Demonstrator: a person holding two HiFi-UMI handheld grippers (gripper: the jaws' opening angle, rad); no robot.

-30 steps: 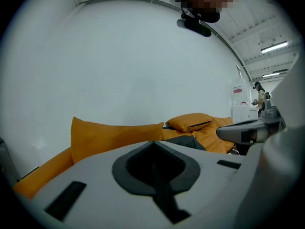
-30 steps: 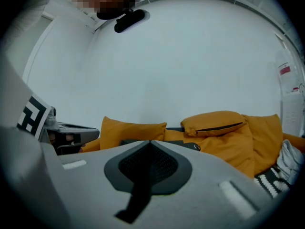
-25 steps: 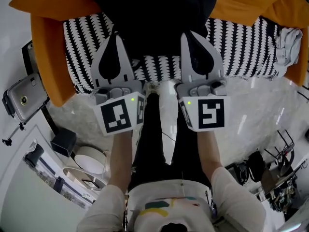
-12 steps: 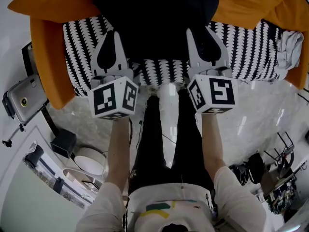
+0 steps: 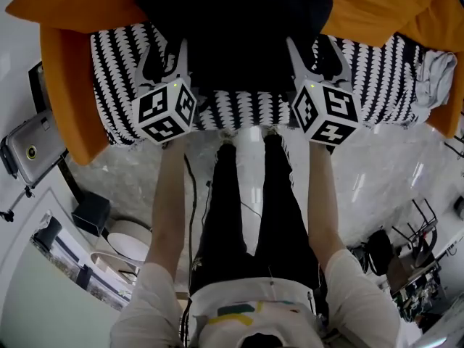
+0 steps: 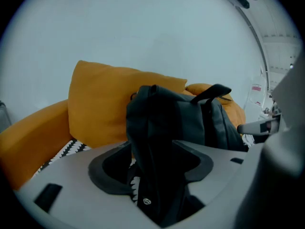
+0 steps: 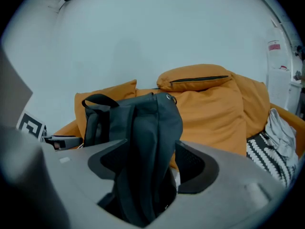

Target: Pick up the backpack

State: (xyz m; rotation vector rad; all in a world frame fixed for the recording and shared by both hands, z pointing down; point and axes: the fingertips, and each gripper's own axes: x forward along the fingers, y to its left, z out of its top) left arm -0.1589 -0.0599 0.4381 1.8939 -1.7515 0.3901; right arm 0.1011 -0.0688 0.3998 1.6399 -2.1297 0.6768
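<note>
Black fabric fills both gaps now. A second ago both sets of jaws were pressed together above the sofa's seat; now the left gripper (image 5: 165, 62) and the right gripper (image 5: 317, 58) have dropped in against the backpack (image 5: 235, 27) and their jaws have just been opening. Both stand spread wide.

Left gripper view: a dark strap or fold of the bag (image 6: 157, 175) runs straight down between the jaws, and I don't see the pads squeezing it. Right gripper view shows the same, a dark fold (image 7: 140, 185) standing in the gap with daylight beside each pad.

The backpack sits upright on the black-and-white patterned seat cover (image 5: 377, 78), leaning back on the orange cushions (image 5: 80, 6), and it isn't lifted.

My read: this is the set-up for the grab, one gripper on each side of the bag. Closing comes next, then the lift. Nothing is held yet.

As for writing, there's a small round emblem low on the strap (image 6: 146, 201), too small for me to read. A red-and-white label on the wall (image 7: 274, 46) isn't legible either. The cubes carry only square markers.
</note>
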